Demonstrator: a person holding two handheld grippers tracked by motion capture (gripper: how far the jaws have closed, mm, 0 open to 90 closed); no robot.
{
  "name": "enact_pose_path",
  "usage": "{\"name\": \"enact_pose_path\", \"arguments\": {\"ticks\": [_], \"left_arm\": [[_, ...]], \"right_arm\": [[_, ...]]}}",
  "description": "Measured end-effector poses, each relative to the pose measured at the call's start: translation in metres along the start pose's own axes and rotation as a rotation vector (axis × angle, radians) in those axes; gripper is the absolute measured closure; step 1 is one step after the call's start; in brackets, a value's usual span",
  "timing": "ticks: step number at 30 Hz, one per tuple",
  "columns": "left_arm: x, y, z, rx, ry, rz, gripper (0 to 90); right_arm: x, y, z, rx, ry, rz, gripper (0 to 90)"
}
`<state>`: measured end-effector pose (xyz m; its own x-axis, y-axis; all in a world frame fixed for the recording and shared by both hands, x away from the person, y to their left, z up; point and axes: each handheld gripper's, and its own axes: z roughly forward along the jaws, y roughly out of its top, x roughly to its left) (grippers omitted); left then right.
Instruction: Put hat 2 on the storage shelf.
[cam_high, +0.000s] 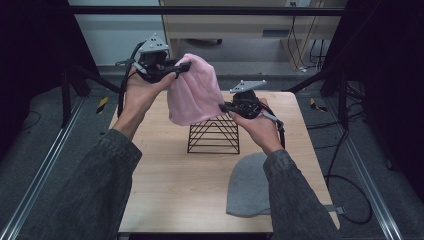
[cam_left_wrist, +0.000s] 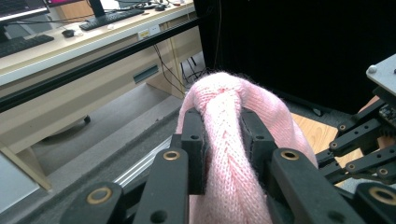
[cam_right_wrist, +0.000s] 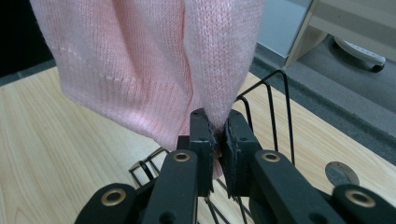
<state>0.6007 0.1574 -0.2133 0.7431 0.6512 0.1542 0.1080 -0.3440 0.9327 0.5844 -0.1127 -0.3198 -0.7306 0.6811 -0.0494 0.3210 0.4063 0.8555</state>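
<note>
Pink hat (cam_high: 192, 95) in two tools, one grey hat (cam_high: 247, 185) lying.

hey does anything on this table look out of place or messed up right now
Nothing looks damaged or spilled. The pink knit hat hangs bunched and stretched in the air between the left claw and the right claw, above the black wire rack. The grey hat lies flat near the table's front edge, partly under the right sleeve.
</note>
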Motion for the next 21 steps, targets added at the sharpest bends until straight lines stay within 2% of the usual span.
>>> {"name": "enact_pose_path", "arguments": {"ticks": [4,9,16,18,21], "left_arm": [[-0.003,-0.001,0.007,0.011,-0.008,0.007,74.3],[-0.008,-0.004,0.015,0.001,-0.021,-0.001,74.3],[-0.015,-0.011,0.024,0.019,-0.041,0.010,74.1],[-0.016,-0.014,0.028,0.020,-0.048,0.002,74.0],[-0.018,-0.016,0.032,0.029,-0.054,0.006,73.9]], "right_arm": [[-0.002,-0.007,0.001,0.004,-0.009,0.006,83.6],[-0.005,-0.014,0.000,0.013,-0.023,0.009,83.6],[-0.008,-0.030,-0.002,0.016,-0.029,0.022,83.6],[-0.008,-0.035,-0.002,0.017,-0.028,0.028,83.6],[-0.008,-0.040,-0.001,0.025,-0.034,0.020,83.6]]}}
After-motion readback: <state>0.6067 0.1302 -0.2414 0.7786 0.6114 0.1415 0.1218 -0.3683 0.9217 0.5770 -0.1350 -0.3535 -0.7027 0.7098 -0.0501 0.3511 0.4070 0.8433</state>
